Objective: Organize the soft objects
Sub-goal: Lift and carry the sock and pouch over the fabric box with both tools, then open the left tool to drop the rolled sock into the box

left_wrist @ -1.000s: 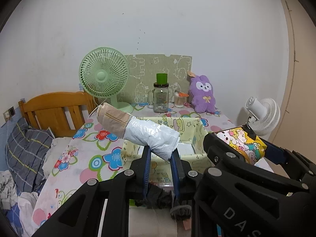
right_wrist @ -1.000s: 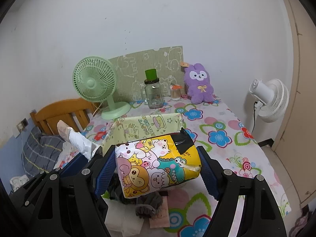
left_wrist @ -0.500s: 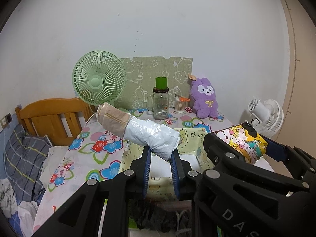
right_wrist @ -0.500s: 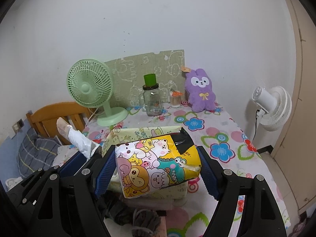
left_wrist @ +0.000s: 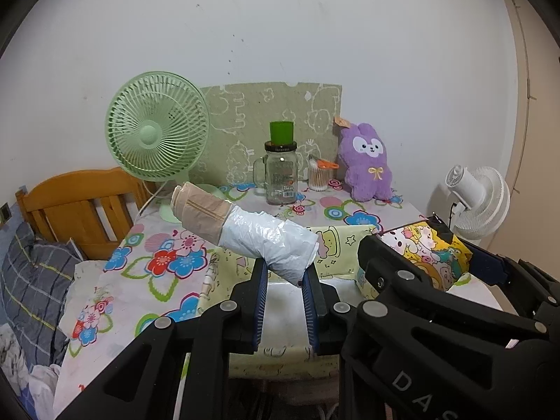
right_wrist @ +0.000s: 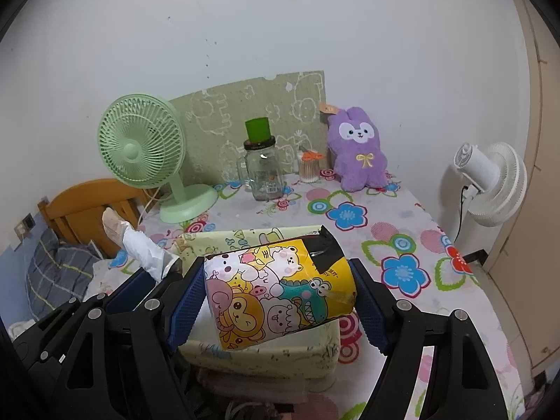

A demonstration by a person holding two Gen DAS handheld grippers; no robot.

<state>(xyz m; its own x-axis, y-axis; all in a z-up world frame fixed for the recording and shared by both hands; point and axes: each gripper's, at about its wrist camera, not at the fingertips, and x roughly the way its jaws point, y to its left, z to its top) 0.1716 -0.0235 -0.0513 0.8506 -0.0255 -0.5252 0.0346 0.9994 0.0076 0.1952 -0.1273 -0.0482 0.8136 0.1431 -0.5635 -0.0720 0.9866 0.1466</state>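
My left gripper (left_wrist: 285,273) is shut on a roll of beige cloth in a white plastic wrap (left_wrist: 259,236), which sticks up and to the left; the roll also shows in the right wrist view (right_wrist: 140,248). My right gripper (right_wrist: 280,287) is shut on a yellow cartoon-print soft pack (right_wrist: 280,287), also seen in the left wrist view (left_wrist: 423,248). Both are held over a pale yellow cartoon-print fabric box (right_wrist: 245,239) on the flowered table (right_wrist: 402,231); the box also shows in the left wrist view (left_wrist: 336,248).
At the back of the table stand a green fan (left_wrist: 157,136), a glass jar with a green lid (left_wrist: 280,171), a cotton-swab cup (left_wrist: 320,175) and a purple plush rabbit (left_wrist: 367,161). A white fan (right_wrist: 490,182) stands right, a wooden bed frame (left_wrist: 77,203) left.
Both grippers have risen and tilted up a little with their loads; the fabric box and table now sit lower in both views. Both grips are unchanged.
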